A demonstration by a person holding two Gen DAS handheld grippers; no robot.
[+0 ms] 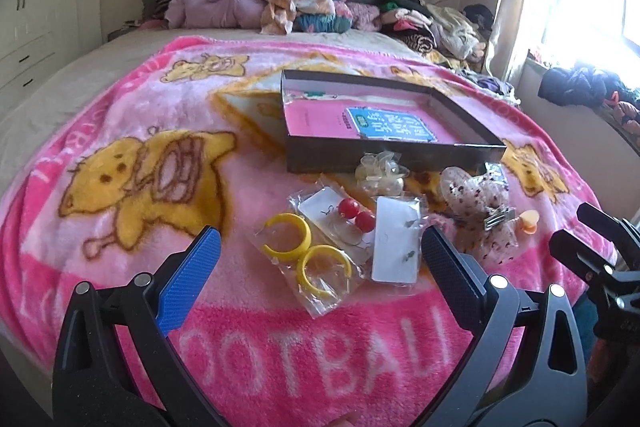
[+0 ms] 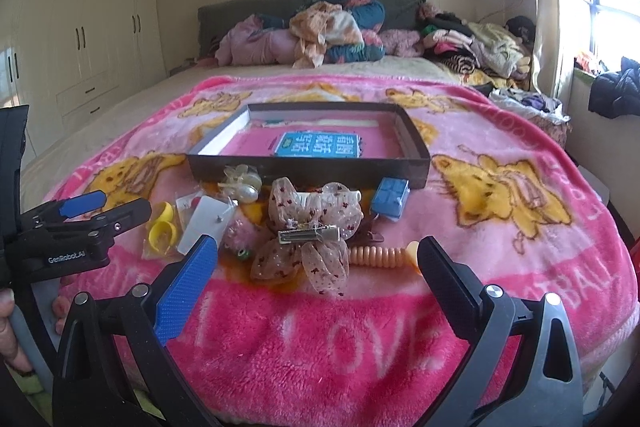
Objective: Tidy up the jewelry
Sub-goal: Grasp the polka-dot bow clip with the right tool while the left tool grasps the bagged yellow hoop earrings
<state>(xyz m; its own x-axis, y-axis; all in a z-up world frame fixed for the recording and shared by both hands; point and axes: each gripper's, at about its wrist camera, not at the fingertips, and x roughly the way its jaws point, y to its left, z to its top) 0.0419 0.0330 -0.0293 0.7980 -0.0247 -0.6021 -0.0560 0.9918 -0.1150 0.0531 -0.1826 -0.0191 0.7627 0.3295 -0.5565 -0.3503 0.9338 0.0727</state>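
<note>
Both tools, left tool [image 1: 320,259] and right tool [image 2: 318,259], gape wide and empty; bagged yellow plastic hoop earrings [image 1: 306,253] wait just before the shallow dark cardboard box [image 1: 384,157], probably their destination.

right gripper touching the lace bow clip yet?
Apart. In the right wrist view the right gripper is open, its fingers either side of the lace bow clip, with bare pink blanket showing between each finger and the bow.
</note>
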